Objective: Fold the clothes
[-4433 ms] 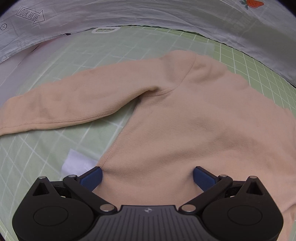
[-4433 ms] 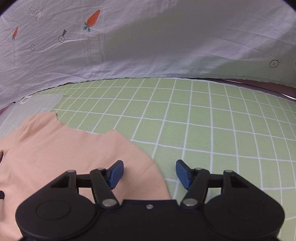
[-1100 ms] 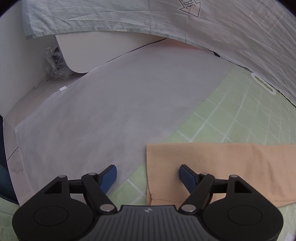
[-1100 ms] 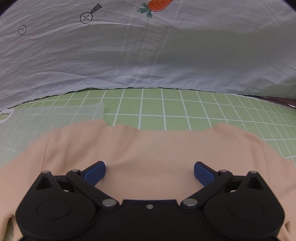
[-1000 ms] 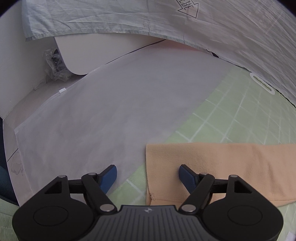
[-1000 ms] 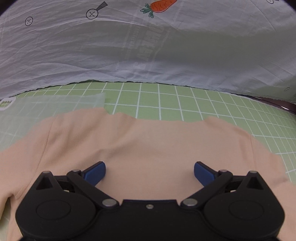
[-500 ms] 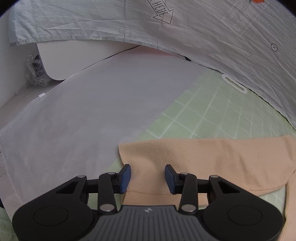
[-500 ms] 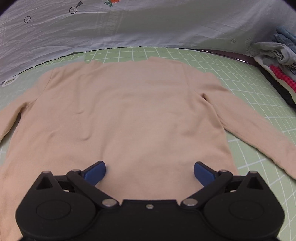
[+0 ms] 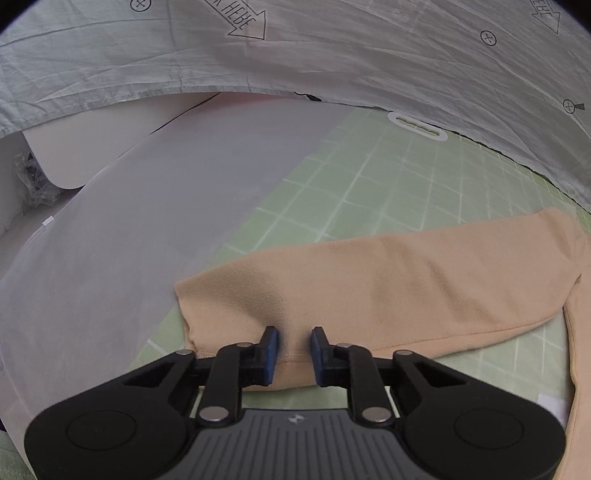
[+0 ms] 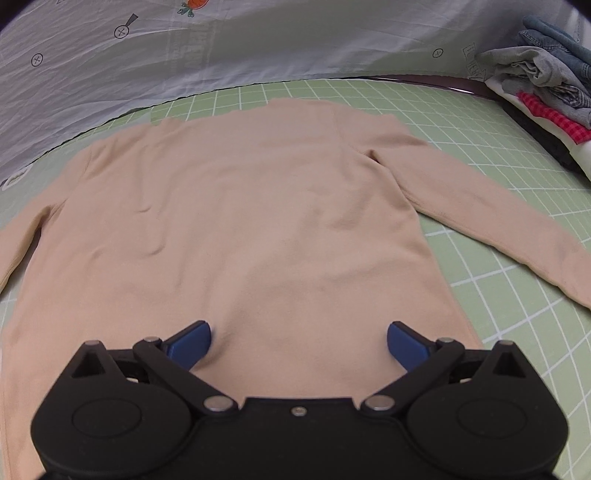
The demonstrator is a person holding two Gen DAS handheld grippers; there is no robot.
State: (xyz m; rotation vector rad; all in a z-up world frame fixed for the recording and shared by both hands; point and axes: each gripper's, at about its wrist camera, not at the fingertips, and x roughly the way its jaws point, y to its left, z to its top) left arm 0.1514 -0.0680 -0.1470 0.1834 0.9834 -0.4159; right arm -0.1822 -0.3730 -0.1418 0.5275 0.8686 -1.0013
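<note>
Both claws point down at a peach long-sleeved top [image 10: 251,221] spread flat on a green cutting mat [image 10: 517,280] ruled with a white grid. The left gripper [image 9: 293,345] has its blue pads drawn narrow and pinched on the near edge of the top's sleeve [image 9: 388,288], close to the cuff end; a ridge of fabric stands between the pads. The right gripper [image 10: 298,338] hangs over the lower middle of the top's body with its jaws spread wide, blue pads well apart, fabric under them but none gripped.

In the right wrist view the top lies with its neck end toward the far side of the mat and a sleeve stretched out to each side; the one on the right of the view runs off the frame edge.

A large pale printed sheet [image 9: 369,55] hangs along the far side in both views. On it an arrow outline carries capitals that read roughly "K HEBE", the start cut off by a fold; a second arrow at the top right is too cropped to read. Small circled crosses and a carrot drawing [image 10: 195,5], half cut off, dot the sheet.

A translucent white sheet [image 9: 129,229] covers the mat's left part. A stack of folded clothes [image 10: 543,85], denim, grey and red check, sits at the right edge, partly out of frame.
</note>
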